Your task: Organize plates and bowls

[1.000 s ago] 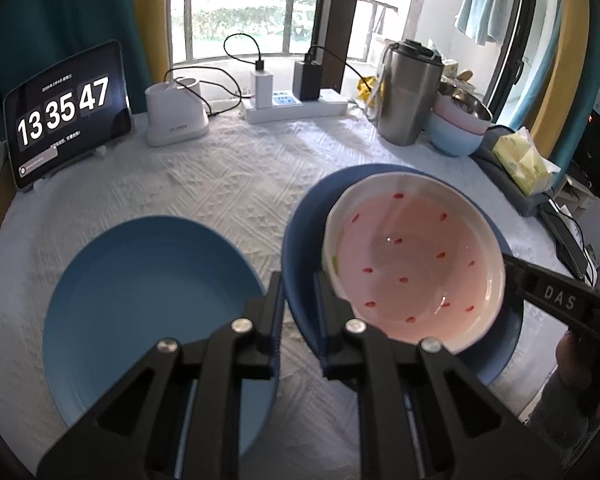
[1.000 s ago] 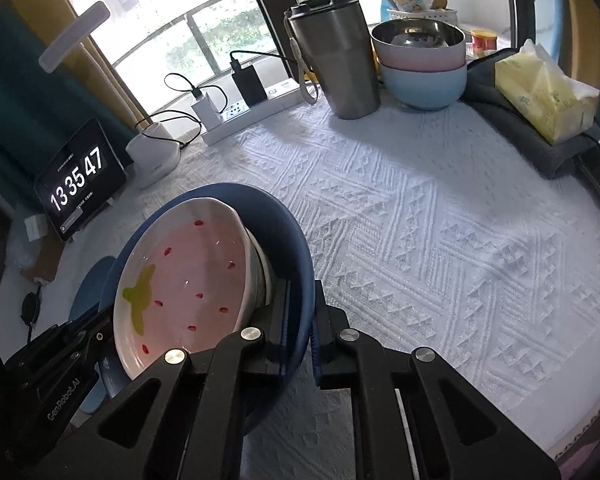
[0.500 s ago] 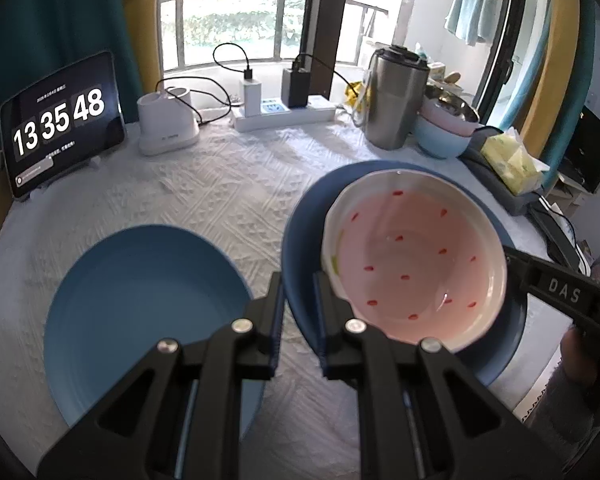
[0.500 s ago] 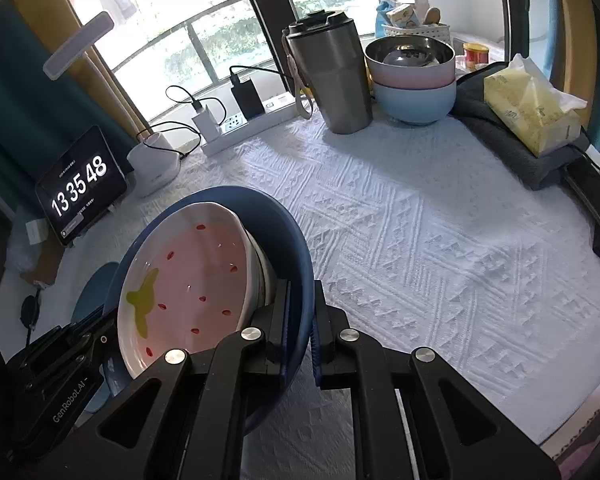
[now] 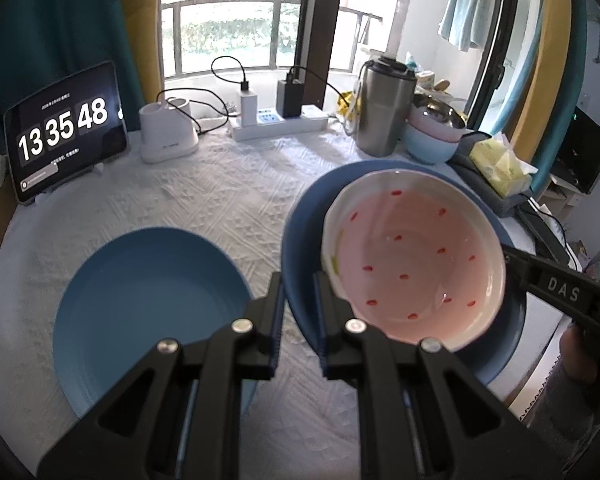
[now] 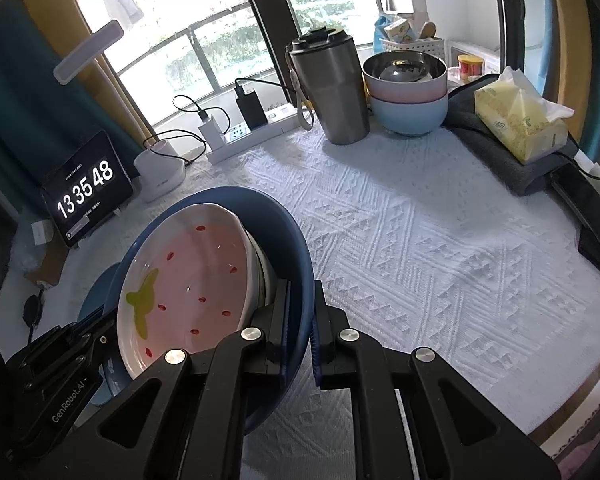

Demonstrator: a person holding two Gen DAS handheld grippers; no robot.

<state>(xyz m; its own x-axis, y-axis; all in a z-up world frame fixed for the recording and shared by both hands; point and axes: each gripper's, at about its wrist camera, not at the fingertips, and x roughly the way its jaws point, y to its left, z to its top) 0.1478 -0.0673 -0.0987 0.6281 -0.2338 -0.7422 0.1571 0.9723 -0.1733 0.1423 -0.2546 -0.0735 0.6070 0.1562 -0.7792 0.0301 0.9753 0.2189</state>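
Readable markings: clock display and gripper lettering

The tablet [image 5: 66, 130] propped at the far left of the table shows the large white digits "13 35 48" on a black screen; the smaller lines of text above and below the digits are too small to read. The same digits appear on the tablet in the right wrist view. The right gripper [image 5: 508, 258], seen from the left wrist view, carries the white letters "DAS" on its black arm. The left gripper [image 6: 108, 322], seen from the right wrist view, carries the white lettering "GenRobot.AI" on its black body. Print on the yellow tissue pack [image 6: 520, 120] is illegible.
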